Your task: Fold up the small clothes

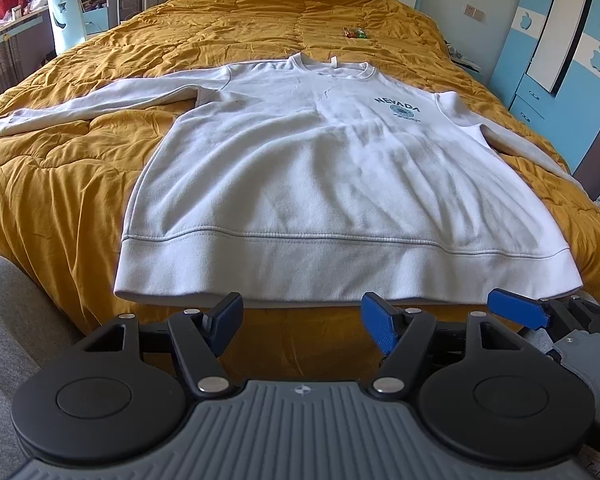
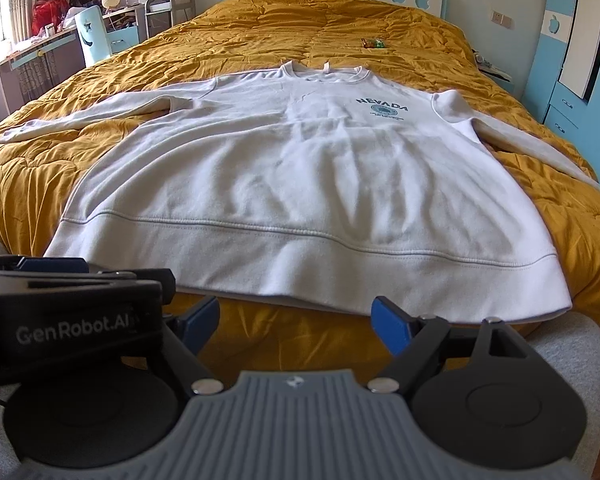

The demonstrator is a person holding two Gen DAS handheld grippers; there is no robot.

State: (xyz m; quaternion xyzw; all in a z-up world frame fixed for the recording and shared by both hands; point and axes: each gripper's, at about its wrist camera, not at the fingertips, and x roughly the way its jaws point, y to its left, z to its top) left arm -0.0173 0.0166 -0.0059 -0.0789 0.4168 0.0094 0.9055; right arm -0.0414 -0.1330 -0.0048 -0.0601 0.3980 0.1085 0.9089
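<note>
A white sweatshirt lies flat on the mustard quilt. Left gripper and right gripper gape empty; only the right view shows the left gripper's casing (lettered).

Sweatshirt's right cuff past the bed's edge — chest print's small lines unreadable

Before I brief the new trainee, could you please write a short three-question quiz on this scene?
1. True or false: the white sweatshirt lies flat with both sleeves spread out.
2. Which word is printed on its chest? A) TEXAS B) NEVADA C) OHIO
3. Fill in: the quilt under it is ______ in colour.

Key:
1. True. It lies front up, hem nearest the cameras, not yet folded.
2. B.
3. Mustard yellow.

Note: the left gripper and right gripper are both open short of the hem, holding nothing.
</note>
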